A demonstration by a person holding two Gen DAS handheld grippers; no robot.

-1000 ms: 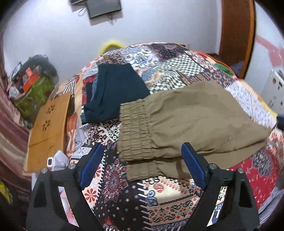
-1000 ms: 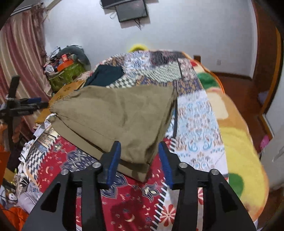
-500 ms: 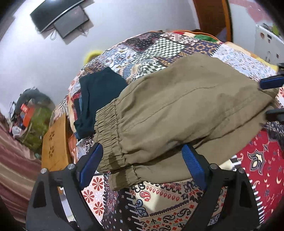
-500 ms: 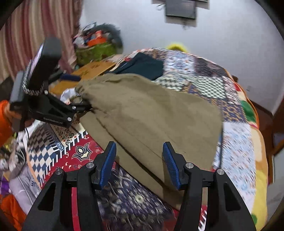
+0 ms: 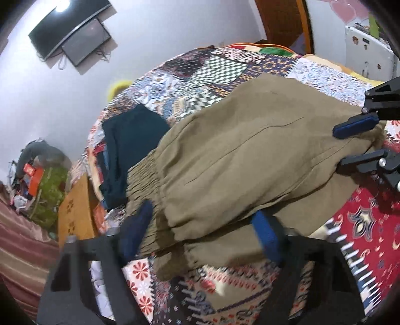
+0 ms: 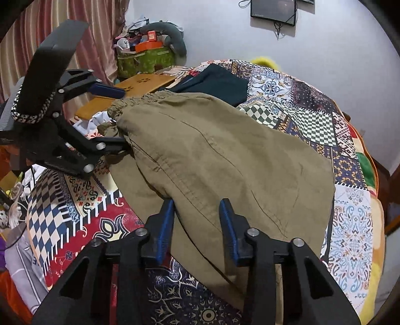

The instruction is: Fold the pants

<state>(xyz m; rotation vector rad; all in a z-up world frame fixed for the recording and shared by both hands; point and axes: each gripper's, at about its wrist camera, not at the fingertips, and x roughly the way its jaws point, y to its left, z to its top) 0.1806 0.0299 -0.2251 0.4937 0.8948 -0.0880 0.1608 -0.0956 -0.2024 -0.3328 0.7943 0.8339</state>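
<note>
The olive pants (image 5: pixel 250 155) lie folded on the patchwork bed, with the elastic waistband (image 5: pixel 142 180) toward the left; they also show in the right wrist view (image 6: pixel 225 155). My left gripper (image 5: pixel 205 237) is open, its blue fingers astride the waistband corner, with cloth between them. It also shows in the right wrist view (image 6: pixel 110 117), one finger above and one below the waistband. My right gripper (image 6: pixel 197 225) is open around the folded edge at the pants' other end. It shows in the left wrist view (image 5: pixel 360 140), jaws above and below the cloth.
A folded dark teal garment (image 5: pixel 130 142) lies on the bed beyond the waistband. A wooden board (image 5: pixel 75 207) and a green bag of clutter (image 6: pixel 145 57) stand off the bed's side. A screen (image 6: pixel 273 10) hangs on the wall. The patchwork quilt (image 6: pixel 312 120) covers the bed.
Both grippers have moved in onto the pants' two ends. The left now straddles the waistband corner and the right the opposite folded edge. Both views have tilted and come closer.
</note>
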